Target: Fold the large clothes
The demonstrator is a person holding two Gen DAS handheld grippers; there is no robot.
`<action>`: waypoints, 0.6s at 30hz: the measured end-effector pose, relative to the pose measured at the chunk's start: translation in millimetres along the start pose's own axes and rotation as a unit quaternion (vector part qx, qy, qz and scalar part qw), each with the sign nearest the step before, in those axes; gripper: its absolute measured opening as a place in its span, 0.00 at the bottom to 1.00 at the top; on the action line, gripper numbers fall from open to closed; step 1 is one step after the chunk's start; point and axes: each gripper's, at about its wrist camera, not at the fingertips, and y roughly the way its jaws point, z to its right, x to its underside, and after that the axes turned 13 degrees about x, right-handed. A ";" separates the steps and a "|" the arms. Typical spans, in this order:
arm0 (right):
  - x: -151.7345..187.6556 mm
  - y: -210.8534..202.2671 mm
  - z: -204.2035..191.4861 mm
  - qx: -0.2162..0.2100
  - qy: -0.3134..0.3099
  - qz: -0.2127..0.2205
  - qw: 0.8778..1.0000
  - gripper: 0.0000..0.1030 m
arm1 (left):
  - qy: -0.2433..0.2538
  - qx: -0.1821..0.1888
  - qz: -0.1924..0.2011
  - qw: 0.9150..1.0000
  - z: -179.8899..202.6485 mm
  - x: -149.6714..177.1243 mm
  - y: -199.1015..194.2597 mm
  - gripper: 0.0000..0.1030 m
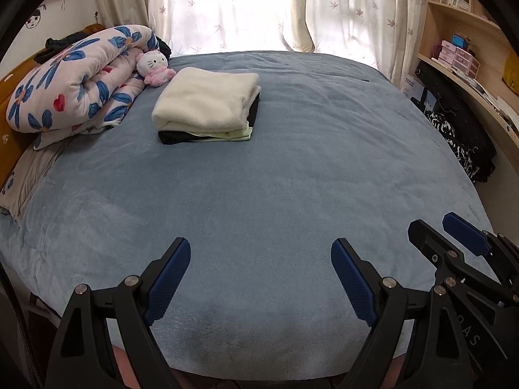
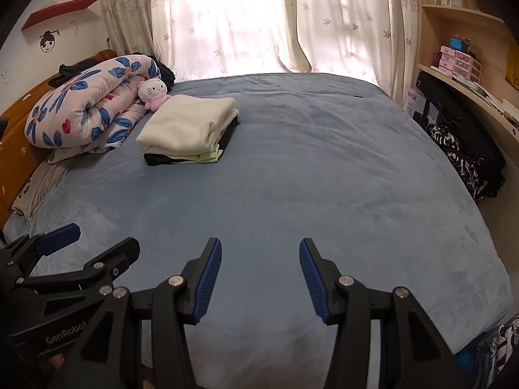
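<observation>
A stack of folded clothes [image 1: 207, 107], cream on top with pale green and black pieces under it, lies on the blue bed cover [image 1: 275, 194] at the far left. It also shows in the right wrist view [image 2: 189, 129]. My left gripper [image 1: 261, 253] is open and empty above the near edge of the bed. My right gripper [image 2: 261, 253] is open and empty beside it. The right gripper shows at the right of the left wrist view [image 1: 438, 227]. The left gripper shows at the lower left of the right wrist view [image 2: 97, 236].
A rolled floral quilt [image 1: 74, 77] and a Hello Kitty plush [image 1: 155, 68] lie at the headboard on the left. Curtains [image 1: 259, 9] hang behind the bed. Wooden shelves [image 1: 470, 32] and dark clothes [image 1: 460, 139] stand along the right side.
</observation>
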 end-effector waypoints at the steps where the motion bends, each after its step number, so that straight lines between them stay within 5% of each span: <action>1: 0.8 1.0 0.4 -0.001 0.000 -0.001 1.000 0.49 | -0.001 0.000 0.000 1.000 -0.9 -0.1 0.2 0.85; 18: 1.7 4.8 1.8 0.005 -0.007 0.002 1.000 0.49 | -0.012 0.006 -0.006 1.000 -6.6 -0.5 4.5 0.85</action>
